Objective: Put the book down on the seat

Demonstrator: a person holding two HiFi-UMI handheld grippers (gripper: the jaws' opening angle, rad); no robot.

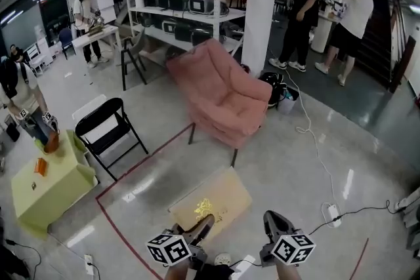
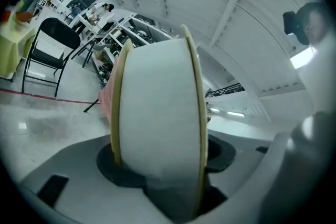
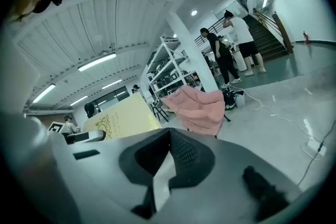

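A thick book (image 1: 210, 203) with a tan cover and a gold emblem hangs low in front of me, with my left gripper (image 1: 197, 231) shut on its near edge. In the left gripper view the book's white page block (image 2: 157, 113) stands on end between the jaws of the left gripper (image 2: 157, 168). My right gripper (image 1: 279, 227) is just right of the book, shut and holding nothing. The pink armchair (image 1: 220, 92) stands a few steps ahead, its seat bare. The right gripper view shows the right gripper (image 3: 167, 152), the book (image 3: 123, 118) to its left and the armchair (image 3: 197, 105) beyond.
A black folding chair (image 1: 108, 128) and a yellow-green table (image 1: 46, 183) stand to the left. Red tape (image 1: 125, 174) marks the floor. A white pillar (image 1: 259, 3), shelving (image 1: 177, 3) and a black bag (image 1: 275, 85) are behind the armchair. A cable with a power strip (image 1: 331, 213) lies right. People (image 1: 298, 6) stand far back.
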